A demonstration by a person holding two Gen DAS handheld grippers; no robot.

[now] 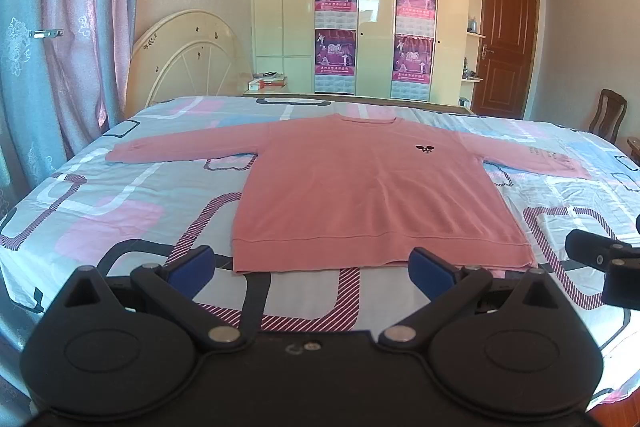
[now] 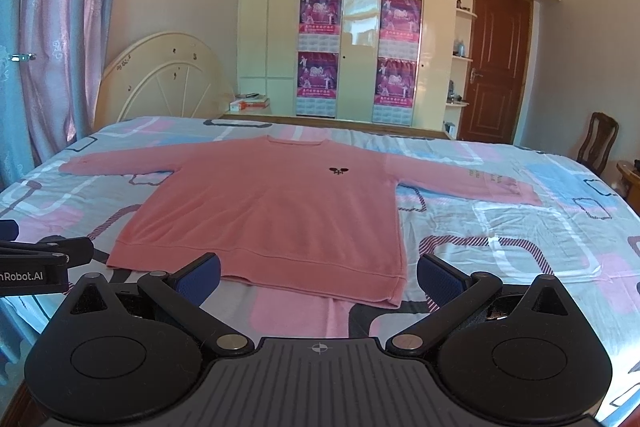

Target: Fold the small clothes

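A pink long-sleeved sweater (image 1: 360, 183) (image 2: 272, 211) lies flat and face up on the bed, both sleeves spread out sideways, a small black emblem on the chest. Its hem faces me. My left gripper (image 1: 310, 267) hovers open just short of the hem, blue pads wide apart, nothing between them. My right gripper (image 2: 318, 275) is open too, straddling the hem's right corner from above without touching it. In the left wrist view the right gripper (image 1: 604, 259) pokes in at the right edge. In the right wrist view the left gripper (image 2: 44, 259) shows at the left edge.
The bed sheet (image 1: 100, 203) has pink, blue and striped shapes. A cream headboard (image 1: 188, 59) and curtains (image 1: 60, 27) stand at the left. Beyond the bed are a wardrobe with posters (image 1: 372, 27), a brown door (image 1: 506, 43) and a wooden chair (image 1: 608, 115).
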